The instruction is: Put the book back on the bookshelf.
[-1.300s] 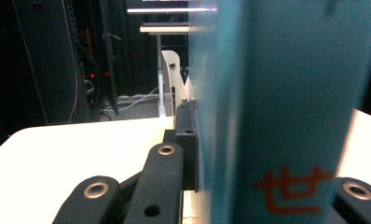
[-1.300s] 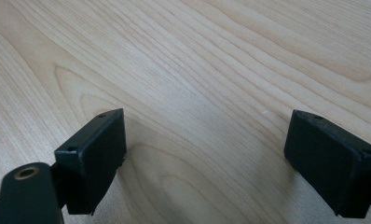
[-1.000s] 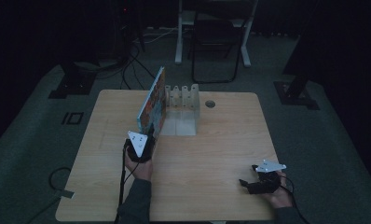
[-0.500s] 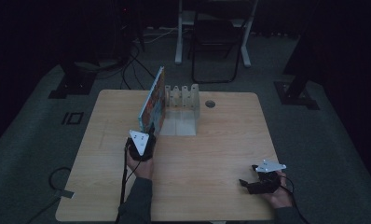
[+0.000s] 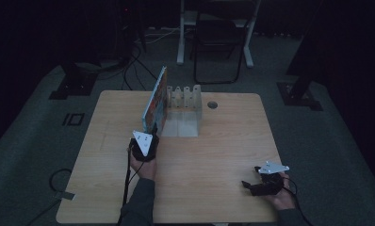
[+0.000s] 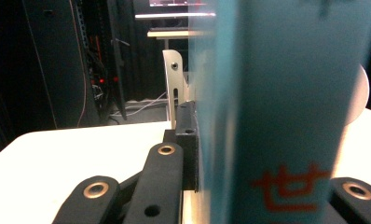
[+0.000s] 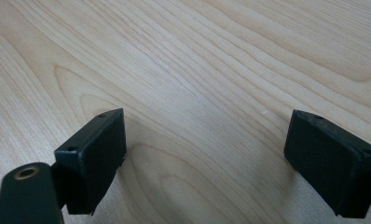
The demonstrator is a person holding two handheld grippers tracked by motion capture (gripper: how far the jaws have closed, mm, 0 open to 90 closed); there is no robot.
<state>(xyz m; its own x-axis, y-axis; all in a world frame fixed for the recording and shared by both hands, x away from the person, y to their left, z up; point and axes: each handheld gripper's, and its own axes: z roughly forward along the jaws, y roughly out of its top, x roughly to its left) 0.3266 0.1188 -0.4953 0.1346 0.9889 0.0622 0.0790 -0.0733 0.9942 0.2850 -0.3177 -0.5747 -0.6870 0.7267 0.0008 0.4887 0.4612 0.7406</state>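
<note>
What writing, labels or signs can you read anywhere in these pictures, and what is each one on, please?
"世": one orange-red character, cut off by the picture's lower edge, on the teal spine of the book held in the left gripper.
The book's cover in the high view: colourful, but too small and dim to read.

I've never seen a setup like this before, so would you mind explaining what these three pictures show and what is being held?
No robot arm is involved: a person at a wooden table holds a two-jaw gripper in each hand. The high view comes from a fixed camera overhead; the other two come from cameras riding on the grippers, looking along their black jaws.

The left gripper is clamped on the near edge of a thin teal book, which stands upright against a white slotted rack at the far side of the table. Up close the book blurs, showing red printed characters.

The right gripper rests near the table's front right corner, jaws wide apart with bare wood between them.
</note>
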